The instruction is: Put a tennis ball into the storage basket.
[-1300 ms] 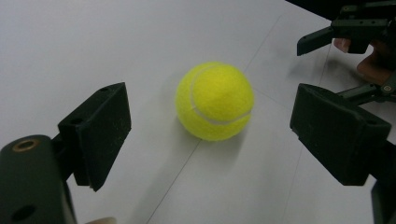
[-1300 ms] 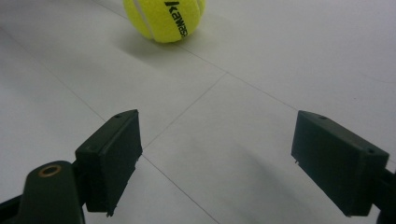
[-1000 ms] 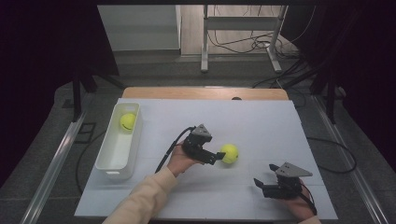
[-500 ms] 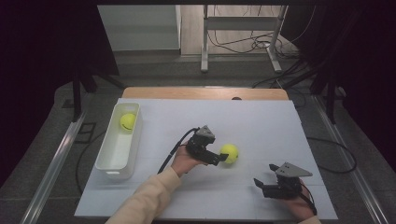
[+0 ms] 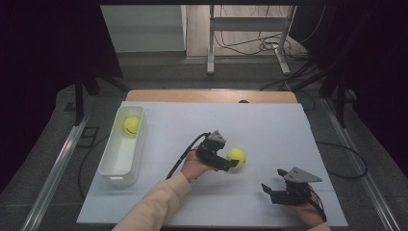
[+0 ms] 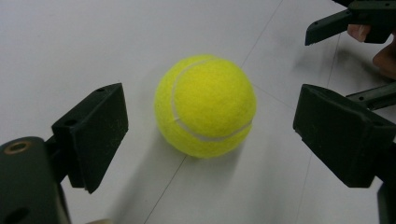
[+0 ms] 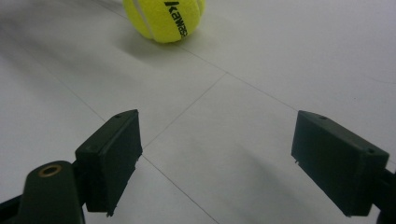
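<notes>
the tennis ball (image 6: 205,106) is bright yellow-green and fuzzy, with a pale curved seam looping over its top and along its lower side. in the right gripper view black printed letters run across its face. it sits on the white table (image 5: 269,125), a little right of the middle, resting on the surface with a soft shadow beneath it.

the left gripper (image 5: 230,163) lies low at the ball's left side in the high view, its cable trailing back past the cream sleeve (image 5: 154,209). in the left gripper view the ball rests between the two black jaws with bare table showing on both sides of it; the pads do not touch it. the jaws have just been opening and now stand spread wide around the ball.

the right gripper (image 5: 269,191) rests near the front right edge of the table, well apart from the ball, with a grey three-cornered plate on top. its jaws are spread too, with nothing between them but table.

a second tennis ball (image 5: 131,125) lies in the far end of the white bin (image 5: 109,167), which stands along the left side of the table. the stretch of table between the first ball and the bin holds nothing but the left hand (image 5: 192,166) and its cable.
</notes>
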Action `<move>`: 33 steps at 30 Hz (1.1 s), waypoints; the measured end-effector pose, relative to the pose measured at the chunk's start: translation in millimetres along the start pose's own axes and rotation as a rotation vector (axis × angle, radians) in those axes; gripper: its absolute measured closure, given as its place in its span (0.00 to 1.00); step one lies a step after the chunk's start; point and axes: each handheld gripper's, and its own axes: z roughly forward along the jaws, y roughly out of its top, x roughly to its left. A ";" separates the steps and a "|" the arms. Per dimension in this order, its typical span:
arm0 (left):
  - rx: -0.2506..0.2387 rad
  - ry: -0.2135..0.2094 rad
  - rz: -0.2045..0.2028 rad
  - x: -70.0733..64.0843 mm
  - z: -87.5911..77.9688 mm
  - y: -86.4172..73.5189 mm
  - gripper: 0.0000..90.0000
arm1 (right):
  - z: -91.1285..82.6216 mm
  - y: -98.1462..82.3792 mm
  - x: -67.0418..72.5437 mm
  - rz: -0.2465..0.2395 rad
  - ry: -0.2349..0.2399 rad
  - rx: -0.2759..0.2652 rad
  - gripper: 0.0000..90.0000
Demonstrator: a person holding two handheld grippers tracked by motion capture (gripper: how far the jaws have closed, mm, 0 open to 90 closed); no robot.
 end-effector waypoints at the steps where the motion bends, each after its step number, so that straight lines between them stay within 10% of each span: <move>1: 0.009 0.003 0.003 -0.2 2.0 0.3 0.12 | 0.0 0.0 0.0 0.000 0.000 0.000 0.18; 33: 0.080 0.007 -0.003 1.2 36.0 5.7 0.10 | 1.1 -0.4 -0.2 -0.003 0.003 0.005 0.18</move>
